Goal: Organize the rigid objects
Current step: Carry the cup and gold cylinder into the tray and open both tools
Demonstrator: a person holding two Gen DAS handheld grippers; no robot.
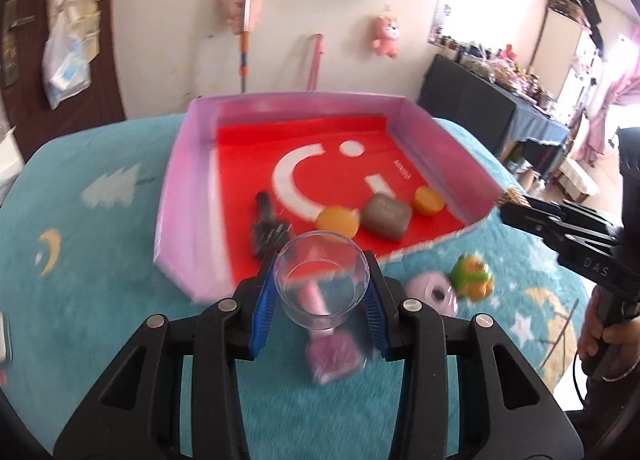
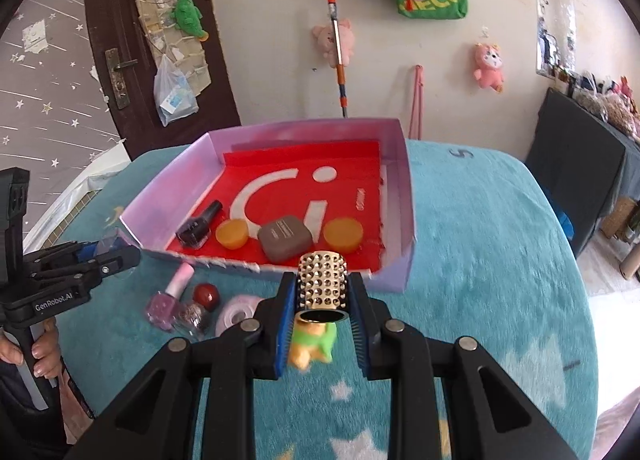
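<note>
- Clear plastic cup [image 1: 322,280]: I hold it clamped between the blue pads of my left gripper [image 1: 320,302], mouth toward the camera, above the teal blanket [image 1: 100,300] just short of the tray's near wall.
- Studded gold cylinder [image 2: 323,282]: my right gripper [image 2: 322,324] is closed on its sides, also short of the tray.
- Pink-walled tray [image 2: 404,195], red floor: it already holds a dark bottle [image 2: 199,225], two orange discs and a grey case [image 2: 285,240].
- Next step, in my judgement: carry both items over the near wall, lower onto bare red floor beyond the seated pieces, then part the jaws.
- Caution: the cup is light and smooth; I should release it low so that it does not tip.
- Remaining on the blanket: pink nail polish bottle [image 2: 170,296], tape roll [image 2: 239,312], green toy [image 1: 472,274].
</note>
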